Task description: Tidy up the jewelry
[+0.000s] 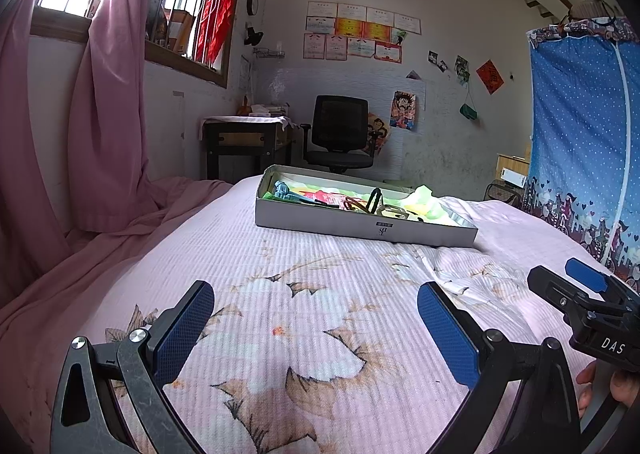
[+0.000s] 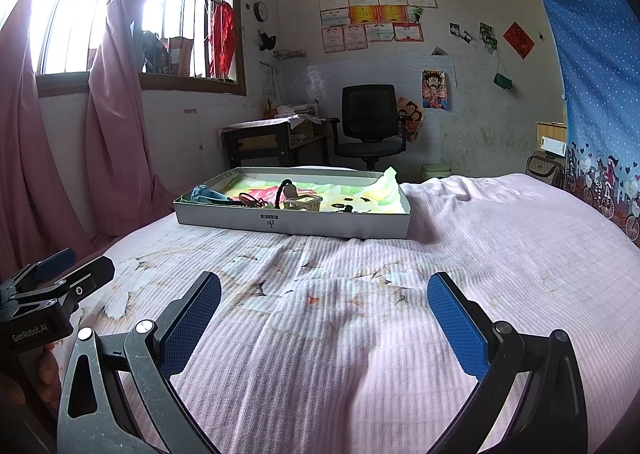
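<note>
Bedroom with a pink floral-quilted bed [image 2: 360, 334], a black office chair [image 2: 370, 122] by the far wall.
A shallow grey cardboard box [image 2: 292, 220] of jewelry and hair accessories lies far across the bed. Near, the left tongs [image 1: 316, 328] and right tongs [image 2: 324, 322] both stand wide open over the quilt, holding nothing.

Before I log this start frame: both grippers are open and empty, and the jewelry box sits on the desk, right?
Not quite. The box sits on the bed, not the desk, as the right wrist view shows. Left gripper and right gripper are indeed open and empty.
</note>
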Demonstrator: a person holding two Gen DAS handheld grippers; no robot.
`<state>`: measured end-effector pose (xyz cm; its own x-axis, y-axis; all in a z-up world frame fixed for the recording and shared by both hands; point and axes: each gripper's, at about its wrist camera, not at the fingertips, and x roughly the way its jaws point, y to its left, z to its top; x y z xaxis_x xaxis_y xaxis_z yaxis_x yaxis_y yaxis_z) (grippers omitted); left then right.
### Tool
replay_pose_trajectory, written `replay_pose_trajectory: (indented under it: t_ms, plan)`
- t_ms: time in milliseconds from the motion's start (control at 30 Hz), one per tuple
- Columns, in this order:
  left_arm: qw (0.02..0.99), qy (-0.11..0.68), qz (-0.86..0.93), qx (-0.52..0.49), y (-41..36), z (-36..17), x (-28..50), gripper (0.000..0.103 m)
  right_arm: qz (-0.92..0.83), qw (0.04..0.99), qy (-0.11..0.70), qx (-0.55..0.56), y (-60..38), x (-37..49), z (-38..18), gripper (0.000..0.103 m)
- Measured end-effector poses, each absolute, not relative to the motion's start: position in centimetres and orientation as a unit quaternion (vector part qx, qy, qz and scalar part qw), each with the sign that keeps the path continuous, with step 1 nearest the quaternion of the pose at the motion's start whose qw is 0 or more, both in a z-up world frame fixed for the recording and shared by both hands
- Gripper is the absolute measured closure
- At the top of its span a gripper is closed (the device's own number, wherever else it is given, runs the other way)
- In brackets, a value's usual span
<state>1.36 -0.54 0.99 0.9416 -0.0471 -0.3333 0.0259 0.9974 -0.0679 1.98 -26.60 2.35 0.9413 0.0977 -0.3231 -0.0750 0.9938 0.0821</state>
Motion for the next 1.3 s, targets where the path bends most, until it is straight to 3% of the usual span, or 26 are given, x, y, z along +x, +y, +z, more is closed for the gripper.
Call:
replay_pose_trajectory:
  t_ms: [1300]
  plan:
    - [0.985, 0.168, -0.020, -0.029, -0.82, 1.14, 1.21, 0.001, 0.044, 0.984, 0.167, 0.036, -26.47, 1.94, 2.38, 0.001]
